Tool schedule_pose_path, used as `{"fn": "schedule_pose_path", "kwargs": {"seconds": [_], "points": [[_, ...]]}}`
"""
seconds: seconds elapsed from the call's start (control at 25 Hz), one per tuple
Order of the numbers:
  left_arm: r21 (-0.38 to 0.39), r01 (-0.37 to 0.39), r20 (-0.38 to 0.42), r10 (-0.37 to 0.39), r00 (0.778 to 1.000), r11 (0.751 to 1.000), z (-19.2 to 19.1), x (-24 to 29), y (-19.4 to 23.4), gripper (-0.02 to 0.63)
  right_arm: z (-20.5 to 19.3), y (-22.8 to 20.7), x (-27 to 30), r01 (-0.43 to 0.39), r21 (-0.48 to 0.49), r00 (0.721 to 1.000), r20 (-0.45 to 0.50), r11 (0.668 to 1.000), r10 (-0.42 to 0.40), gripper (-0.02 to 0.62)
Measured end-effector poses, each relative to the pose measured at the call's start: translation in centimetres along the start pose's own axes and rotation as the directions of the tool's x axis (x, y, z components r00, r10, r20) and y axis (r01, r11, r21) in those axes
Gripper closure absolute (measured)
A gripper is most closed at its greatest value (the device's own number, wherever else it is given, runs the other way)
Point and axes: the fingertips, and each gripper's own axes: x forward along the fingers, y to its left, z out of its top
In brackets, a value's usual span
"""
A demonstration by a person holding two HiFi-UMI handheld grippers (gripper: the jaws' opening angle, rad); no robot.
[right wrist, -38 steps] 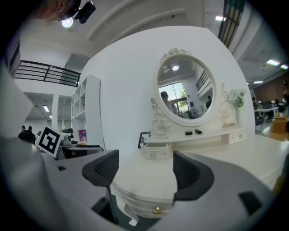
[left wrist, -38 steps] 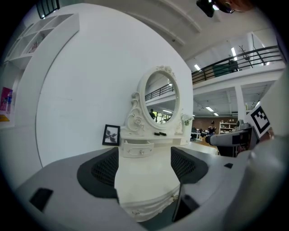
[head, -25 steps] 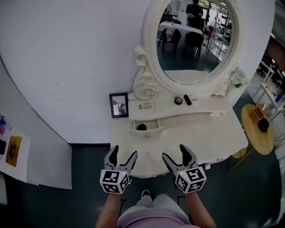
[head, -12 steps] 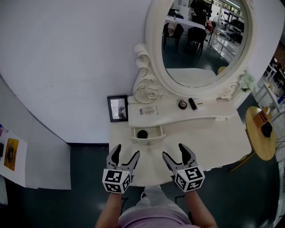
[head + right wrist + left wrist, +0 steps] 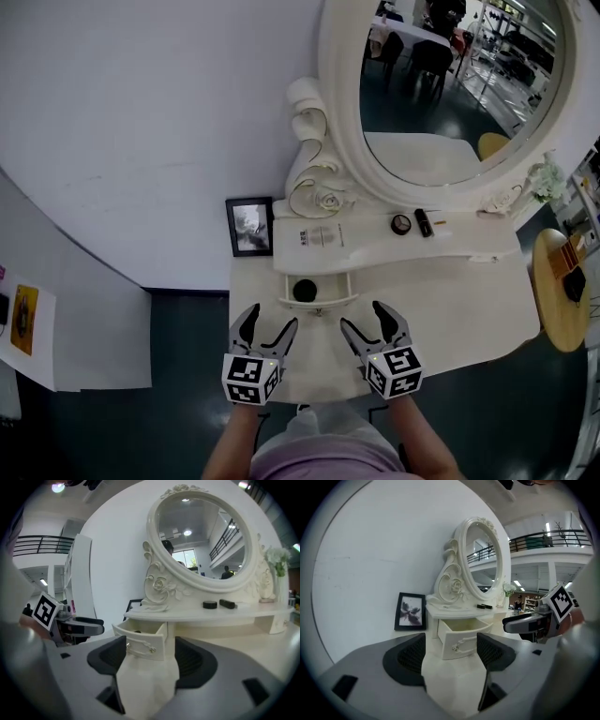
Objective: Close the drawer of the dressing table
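Plain white wall behind, matte and bare. Dressing table: cream-white, smooth painted surface with a scalloped front edge and a raised shelf along the back. Oval mirror stands on it in a thick moulded frame, with carved scrolls and a rose at its lower left. Round wooden side table just beside the table's right end. Drawer sits under the left part of the shelf, pulled out over the surface; it is a shallow box with a curved front and a small metal handle, and a round dark object lies inside. Black rectangular picture frame leans on the wall left of the shelf. Left gripper: grey plastic, cross-hatched black pads, jaws wide apart, nothing between them, drawer front ahead and apart. Right gripper: jaws wide too, having just closed a little; empty, aimed at the drawer's front corner, not touching. On the shelf, a round compact and a short dark tube lie side by side.
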Motion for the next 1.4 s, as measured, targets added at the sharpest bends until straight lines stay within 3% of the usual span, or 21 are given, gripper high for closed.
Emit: {"fn": "schedule_pose_path", "kwargs": {"seconds": [0.52, 0.84, 1.4], "points": [[0.007, -0.010, -0.062, 0.010, 0.998, 1.000, -1.5, 2.4, 1.1, 0.313, -1.6, -0.2, 3.9, -0.066, -0.067, 0.994, -0.088, 0.996, 0.060, 0.311], [0.029, 0.020, -0.089, -0.017, 0.996, 0.999, -2.0, 3.2, 0.4, 0.367, -1.8, -0.3, 4.6, -0.086, -0.074, 0.992, -0.096, 0.994, 0.079, 0.359], [0.040, 0.045, -0.099, -0.041, 0.994, 0.998, -2.2, 3.6, -0.4, 0.426, -2.0, -0.2, 4.7, -0.110, -0.102, 0.990, -0.100, 0.989, 0.100, 0.379]]}}
